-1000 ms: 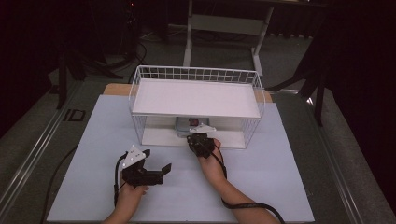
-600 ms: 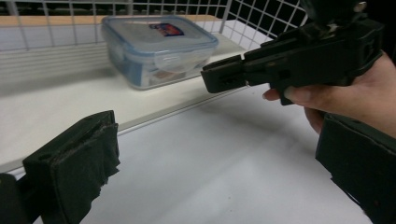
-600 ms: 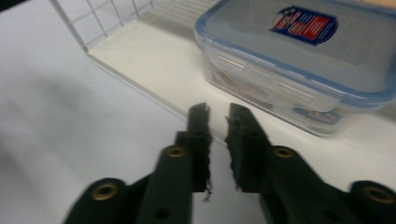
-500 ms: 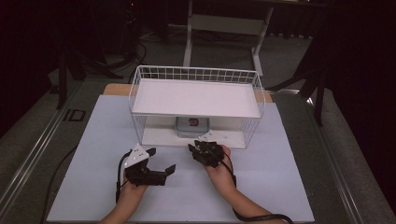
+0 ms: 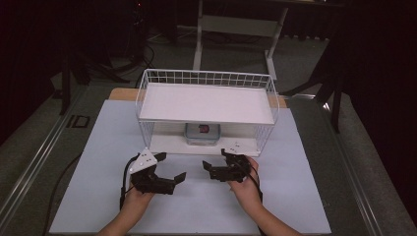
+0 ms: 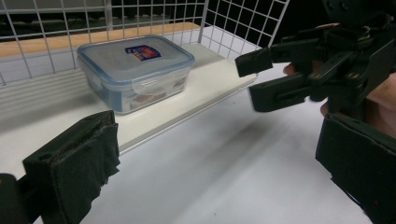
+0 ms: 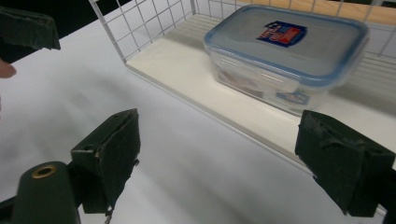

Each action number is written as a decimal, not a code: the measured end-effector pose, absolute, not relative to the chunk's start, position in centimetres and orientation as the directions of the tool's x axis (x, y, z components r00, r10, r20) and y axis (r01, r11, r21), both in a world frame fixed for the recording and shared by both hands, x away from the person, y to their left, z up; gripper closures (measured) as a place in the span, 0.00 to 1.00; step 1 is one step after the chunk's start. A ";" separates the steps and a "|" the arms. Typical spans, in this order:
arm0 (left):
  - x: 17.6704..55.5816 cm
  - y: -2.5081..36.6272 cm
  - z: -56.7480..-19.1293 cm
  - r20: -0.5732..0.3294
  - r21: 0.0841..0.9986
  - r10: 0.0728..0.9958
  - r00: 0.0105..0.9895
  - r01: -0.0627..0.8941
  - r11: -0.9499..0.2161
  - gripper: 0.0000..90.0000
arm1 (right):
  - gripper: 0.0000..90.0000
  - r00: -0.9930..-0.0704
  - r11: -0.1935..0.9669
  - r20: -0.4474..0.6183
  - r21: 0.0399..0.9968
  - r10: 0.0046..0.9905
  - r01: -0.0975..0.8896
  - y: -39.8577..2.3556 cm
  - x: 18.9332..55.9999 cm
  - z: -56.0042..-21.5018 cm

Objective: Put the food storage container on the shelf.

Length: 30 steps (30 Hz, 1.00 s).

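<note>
A clear plastic box with a blue-rimmed lid (image 5: 202, 133) stands on the lower shelf of a white wire rack (image 5: 206, 104). The box (image 6: 135, 70) (image 7: 285, 56) rests flat, apart from both grippers. My right gripper (image 5: 215, 161) hovers over the white mat just in front of the rack. Its jaws have just been opening, and they stand wide with nothing between them (image 7: 229, 156). My left gripper (image 5: 170, 166) is to its left, open and empty (image 6: 217, 163). The right gripper (image 6: 254, 78) faces it at close range.
The rack (image 6: 233, 23) has a solid upper shelf and wire sides, so the box sits under a low roof. The white mat (image 5: 295, 196) covers the table in front of the rack. Black stands and cables lie on the floor behind.
The right gripper has drawn back from the rack's lower shelf toward the person and opened, leaving the box on the shelf. The left gripper has stayed put.
</note>
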<state>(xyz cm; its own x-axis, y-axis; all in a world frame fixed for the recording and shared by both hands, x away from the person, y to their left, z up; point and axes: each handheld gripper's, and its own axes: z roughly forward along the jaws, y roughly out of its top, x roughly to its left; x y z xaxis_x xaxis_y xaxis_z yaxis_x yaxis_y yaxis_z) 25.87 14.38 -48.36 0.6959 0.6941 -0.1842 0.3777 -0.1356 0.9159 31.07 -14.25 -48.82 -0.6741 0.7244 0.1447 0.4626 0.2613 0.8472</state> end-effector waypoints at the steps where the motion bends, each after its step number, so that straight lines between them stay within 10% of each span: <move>1: 25.8 14.6 -48.4 -0.183 0.915 0.694 0.696 0.378 -0.138 0.00 | 0.16 -0.675 0.275 0.121 0.850 0.728 0.450 -14.5 30.9 -48.8; 30: 23.4 18.0 -49.2 -0.200 0.894 0.708 0.677 0.422 -0.151 0.00 | 0.17 -0.678 0.288 0.111 0.847 0.726 0.447 -22.8 26.9 -48.4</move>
<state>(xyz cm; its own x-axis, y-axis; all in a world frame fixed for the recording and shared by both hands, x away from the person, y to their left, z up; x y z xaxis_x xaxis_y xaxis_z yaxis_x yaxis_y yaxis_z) 23.39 17.97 -49.22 0.6773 0.7078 -0.2004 0.4222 -0.1510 0.8938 26.86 -22.80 -48.38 -0.6784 0.7263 0.1108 0.4465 0.2878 0.8472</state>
